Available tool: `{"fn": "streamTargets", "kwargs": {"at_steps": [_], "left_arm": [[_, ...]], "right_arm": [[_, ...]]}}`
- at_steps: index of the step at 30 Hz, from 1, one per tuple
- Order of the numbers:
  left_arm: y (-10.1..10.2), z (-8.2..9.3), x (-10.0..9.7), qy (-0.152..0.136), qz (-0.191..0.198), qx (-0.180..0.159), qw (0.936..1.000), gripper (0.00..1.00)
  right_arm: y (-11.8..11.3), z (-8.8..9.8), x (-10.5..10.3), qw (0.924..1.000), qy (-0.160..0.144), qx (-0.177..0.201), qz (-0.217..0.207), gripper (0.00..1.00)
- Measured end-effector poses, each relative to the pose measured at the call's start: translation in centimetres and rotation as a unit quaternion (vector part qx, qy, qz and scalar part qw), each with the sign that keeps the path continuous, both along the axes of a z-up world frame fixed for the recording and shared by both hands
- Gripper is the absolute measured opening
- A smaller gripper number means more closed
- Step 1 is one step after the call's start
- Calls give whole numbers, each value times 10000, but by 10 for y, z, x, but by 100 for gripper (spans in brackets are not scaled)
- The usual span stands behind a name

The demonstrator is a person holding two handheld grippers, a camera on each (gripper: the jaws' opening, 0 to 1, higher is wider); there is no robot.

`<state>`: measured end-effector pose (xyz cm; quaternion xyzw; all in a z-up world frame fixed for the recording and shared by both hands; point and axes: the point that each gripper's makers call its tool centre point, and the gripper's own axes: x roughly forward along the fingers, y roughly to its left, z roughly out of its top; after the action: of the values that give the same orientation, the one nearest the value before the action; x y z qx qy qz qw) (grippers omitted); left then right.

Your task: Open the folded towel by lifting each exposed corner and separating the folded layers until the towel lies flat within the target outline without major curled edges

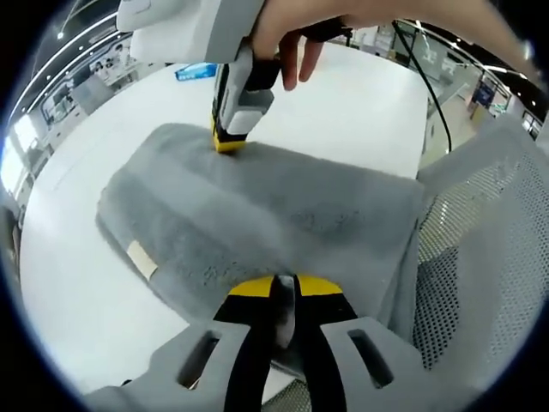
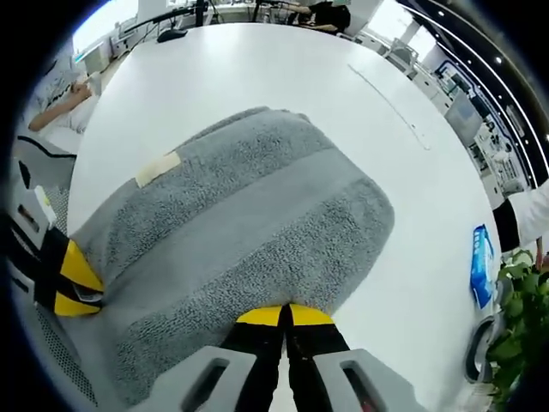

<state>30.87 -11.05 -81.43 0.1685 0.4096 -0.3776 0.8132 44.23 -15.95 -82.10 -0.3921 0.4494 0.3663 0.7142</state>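
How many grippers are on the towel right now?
2. The left gripper is shut on the grey towel at its near edge; the right gripper, in a hand, pinches the far edge.

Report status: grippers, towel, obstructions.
Left gripper shut on grey towel edge; right gripper shut on opposite edge. Towel folded, tag showing. White table around it; mesh chair alongside.

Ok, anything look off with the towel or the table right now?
Nothing damaged or spilled. The grey towel is folded and bunched, and one end hangs off the white table edge by the mesh chair. Both tongs, left and right, look shut on its edges.
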Motion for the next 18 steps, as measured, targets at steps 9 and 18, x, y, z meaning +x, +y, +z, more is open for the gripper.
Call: {"fn": "streamTargets", "kwargs": {"at_steps": [9,18], "left_arm": [[2,0,3,386,236,-615,9971,8],[0,1,3,306,105,-663,9973,8]], "right_arm": [[0,0,3,9998,-30,59,194,0],[0,0,5,9954,96,878,-357,0]]}}
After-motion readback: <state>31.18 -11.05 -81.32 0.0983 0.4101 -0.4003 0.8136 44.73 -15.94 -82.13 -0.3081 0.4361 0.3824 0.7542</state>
